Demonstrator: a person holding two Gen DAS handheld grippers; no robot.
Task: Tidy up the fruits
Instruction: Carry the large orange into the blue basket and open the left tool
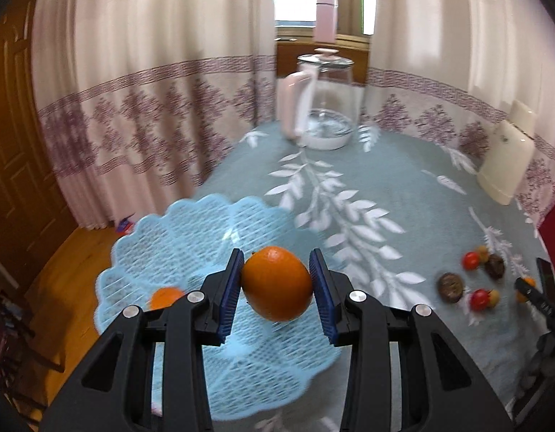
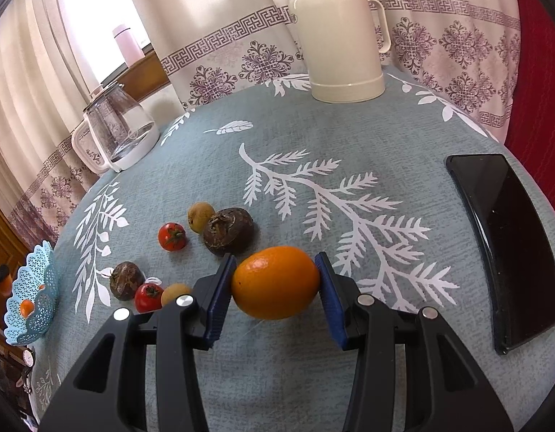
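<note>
Left wrist view has your left gripper (image 1: 277,286) hanging right over the blue basket (image 1: 140,262), jaws clamped on an orange (image 1: 277,282) from both sides. There's one small orange (image 1: 165,297) sitting in the basket, so my guess is you're grouping citrus there and this one goes in next. The basket sits at the surface's edge, partly out over the floor by the look of it (hard to be sure with the fisheye), so I'd drop low and toward the middle so nothing tips.

Your right gripper (image 2: 275,284) has its jaws closed on a second orange (image 2: 275,282), pads pressed against the two ends. It looks to be low over the surface or just off it, can't tell which. Gripping it end to end makes sense, since it keeps a round fruit from rolling out.

What's left is in a loose cluster just left of that gripper: two cherry tomatoes (image 2: 172,236), two dark brown knobbly fruits (image 2: 227,230) and two small tan ones (image 2: 201,217). Small and close together, so pick carefully.

Phone (image 2: 507,244) is off to the right, well clear of everything.
</note>
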